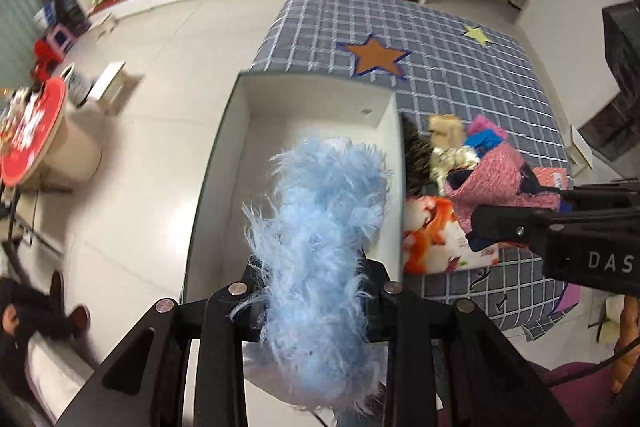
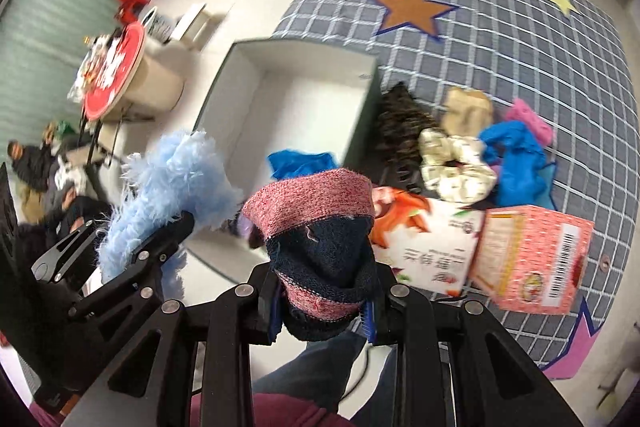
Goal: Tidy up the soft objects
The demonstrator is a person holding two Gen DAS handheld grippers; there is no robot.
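You were in the carrying step: each gripper held one soft thing near the white box (image 1: 320,115). The left gripper (image 1: 316,291) had its jaws closed narrow on the fluffy blue piece (image 1: 320,227), which hung over the inside of the box. The right gripper (image 2: 324,295) had its jaws closed narrow on the pink and navy knit piece (image 2: 316,235), at about 6 o'clock from the box opening.

I judge that the next move called for bringing both pieces lower into the box and then opening the jaws, so that nothing fell on the floor.

The right wrist view showed a blue cloth (image 2: 300,163) already lying in the box; in the left view the fluffy piece hid it. The right view also showed more clearly the pile (image 2: 460,155) left on the checked worktop (image 2: 520,47), at 3 o'clock from the box.
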